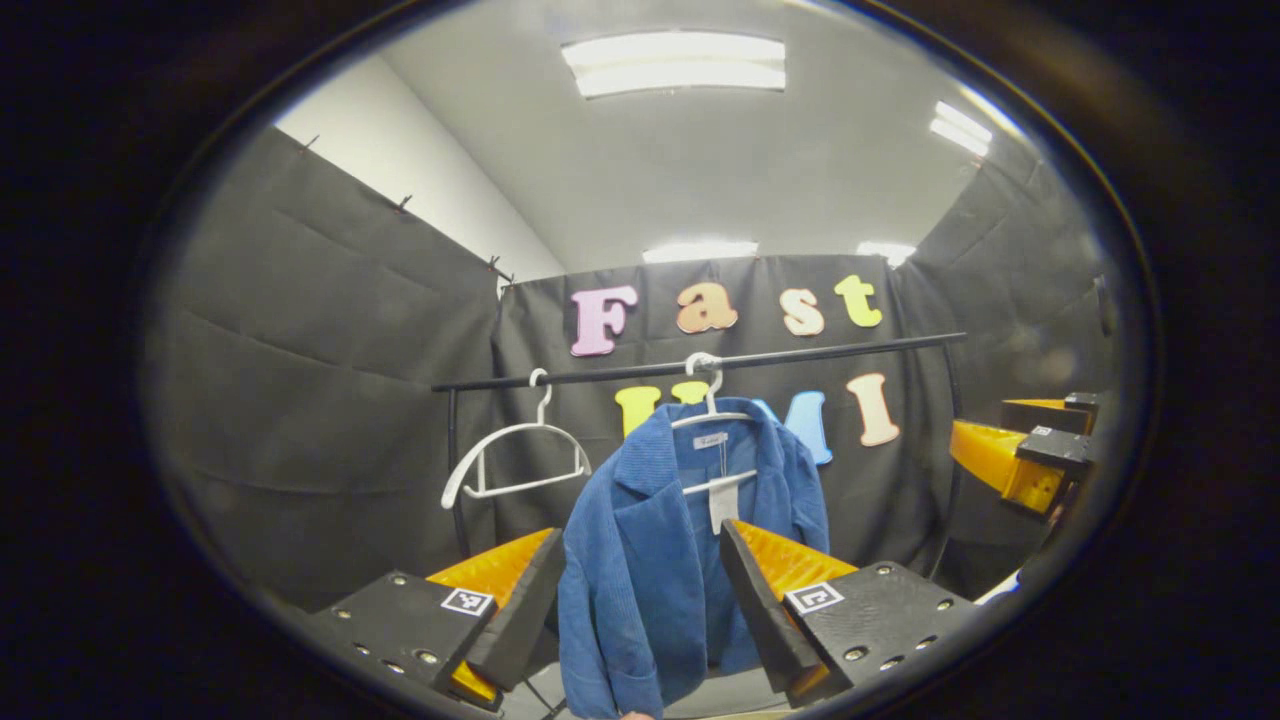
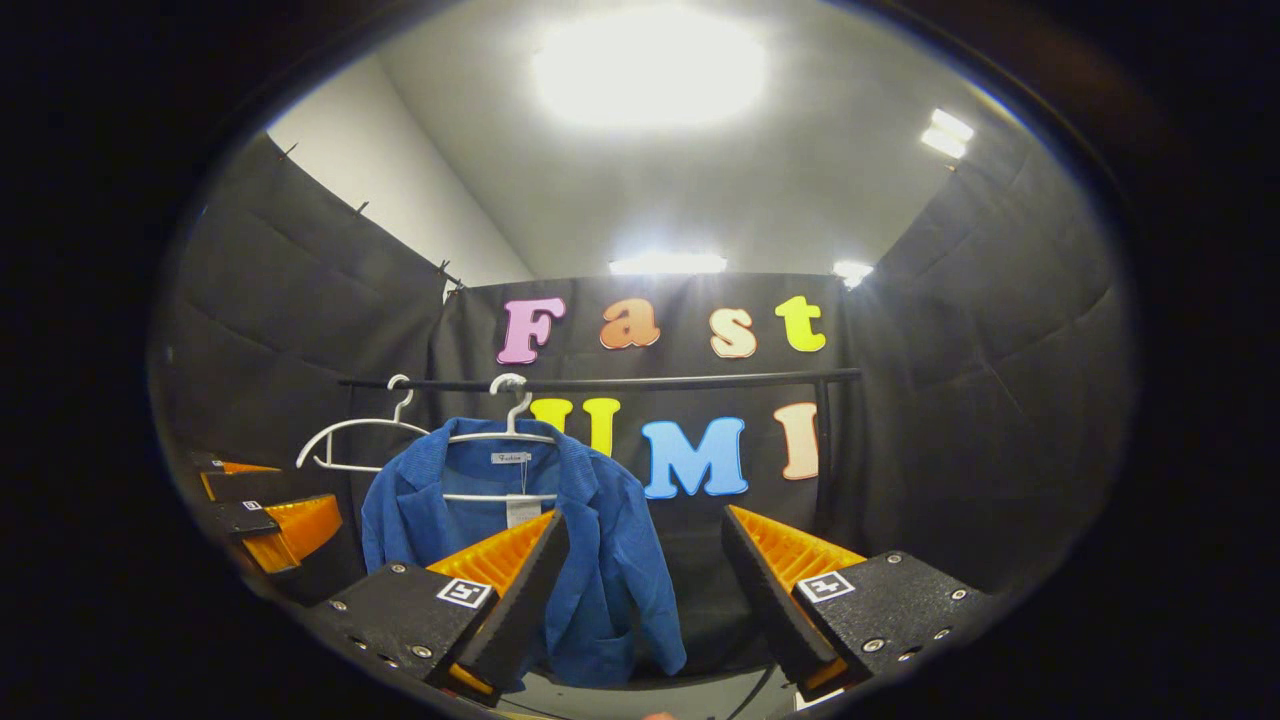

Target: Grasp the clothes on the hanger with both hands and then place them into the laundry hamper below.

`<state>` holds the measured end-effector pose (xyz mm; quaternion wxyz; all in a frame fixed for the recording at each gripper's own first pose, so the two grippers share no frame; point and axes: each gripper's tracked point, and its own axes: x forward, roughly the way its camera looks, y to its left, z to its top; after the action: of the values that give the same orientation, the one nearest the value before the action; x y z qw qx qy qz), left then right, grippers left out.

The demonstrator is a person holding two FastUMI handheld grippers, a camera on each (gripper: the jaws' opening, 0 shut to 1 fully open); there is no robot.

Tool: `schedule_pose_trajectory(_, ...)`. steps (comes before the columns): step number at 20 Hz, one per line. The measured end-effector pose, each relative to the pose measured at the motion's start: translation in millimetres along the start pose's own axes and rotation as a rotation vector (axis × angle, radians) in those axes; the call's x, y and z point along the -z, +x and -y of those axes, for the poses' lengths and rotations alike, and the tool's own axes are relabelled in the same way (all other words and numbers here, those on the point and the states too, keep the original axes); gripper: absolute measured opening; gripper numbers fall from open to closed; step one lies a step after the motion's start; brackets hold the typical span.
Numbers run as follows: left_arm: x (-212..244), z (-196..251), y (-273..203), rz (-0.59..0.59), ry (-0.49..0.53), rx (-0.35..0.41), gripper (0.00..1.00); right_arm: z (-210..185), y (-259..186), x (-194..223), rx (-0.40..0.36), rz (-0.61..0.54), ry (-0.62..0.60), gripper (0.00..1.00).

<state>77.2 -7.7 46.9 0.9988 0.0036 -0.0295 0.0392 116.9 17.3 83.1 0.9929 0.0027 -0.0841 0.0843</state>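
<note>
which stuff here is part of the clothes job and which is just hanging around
For the job:
- blue corduroy jacket on its white hanger
- left gripper, open
- right gripper, open

Just there:
- bare white plastic hanger
- black clothes rail

Blue corduroy jacket (image 1: 650, 560) hung on white hanger (image 1: 712, 415) from black rail (image 1: 700, 365) — front open, lapels spread, white tag dangling at neck. In left gripper view, jacket sat between spread jaws, beyond tips, untouched; sleeve drooped low near left jaw. In right gripper view, same jacket (image 2: 600, 560) lay behind left jaw, partly hidden by it — well left of gap's middle. Hanger hook (image 2: 512, 395) sat upright on rail. Hamper unseen.
</note>
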Motion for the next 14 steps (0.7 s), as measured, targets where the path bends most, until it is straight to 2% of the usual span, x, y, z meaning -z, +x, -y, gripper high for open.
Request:
schedule_pose_trajectory(7, -0.2, 15.3, 46.3, 0.005, 0.028, -0.048, 0.89, -8.4, 68.4, 7.9, -0.082, -0.001, 0.044, 0.94)
schedule_pose_trajectory(14, 11.6, 26.3, 93.5, -0.009, 0.062, -0.111, 0.89, -28.5, 130.4, 43.1, -0.172, -0.061, 0.085, 0.94)
